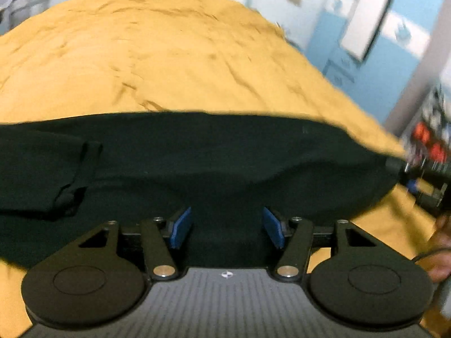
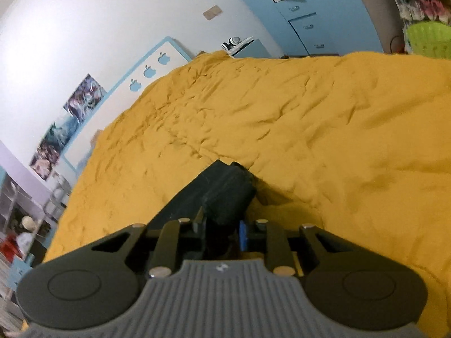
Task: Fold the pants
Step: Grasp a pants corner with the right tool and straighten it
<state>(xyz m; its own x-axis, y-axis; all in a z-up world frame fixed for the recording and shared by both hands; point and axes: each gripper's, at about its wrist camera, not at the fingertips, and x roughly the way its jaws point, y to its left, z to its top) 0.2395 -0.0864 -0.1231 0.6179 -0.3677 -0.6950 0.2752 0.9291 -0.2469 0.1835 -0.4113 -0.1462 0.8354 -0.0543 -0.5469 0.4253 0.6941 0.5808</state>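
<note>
Pants (image 1: 197, 155): plain black. Bedspread (image 1: 141, 56): plain mustard yellow. Finger pads (image 1: 180, 226): blue. Far cabinets (image 2: 318, 14): light blue. Headboard (image 2: 146, 76): white, blue apple pattern. Basket (image 2: 428, 40): lime green.

The black fabric pants (image 1: 197, 163) run off the left edge; motion blur smears the right hand-held gripper (image 1: 422, 180) beside them.

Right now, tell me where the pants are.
The black pants lie across the near edge of the yellow bedspread, beneath the open left gripper; their right end is bunched in the shut right gripper.
</note>
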